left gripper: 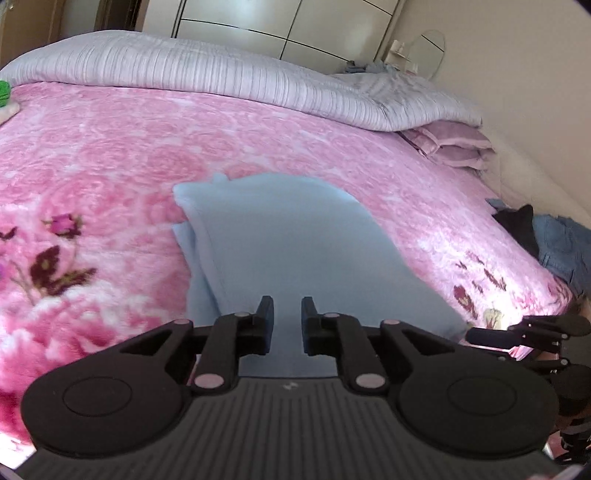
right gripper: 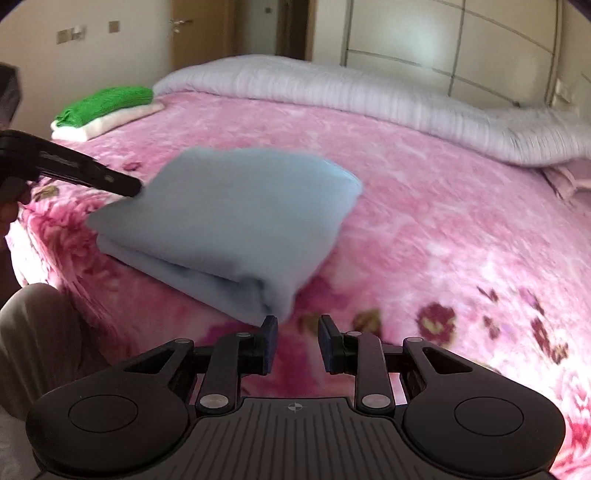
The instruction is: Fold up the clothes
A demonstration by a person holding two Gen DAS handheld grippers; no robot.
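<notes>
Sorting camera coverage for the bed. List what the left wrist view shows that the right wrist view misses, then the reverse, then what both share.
Only the left wrist view: a denim and dark clothes heap at the bed's right edge, and stacked purple pillows.

Only the right wrist view: the whole green and cream folded stack, a wooden door, and the person's trouser leg.

Both: the folded light blue garment on the pink floral blanket, the rolled striped quilt, the left gripper and the right gripper, both open with nothing between the jaws.
</notes>
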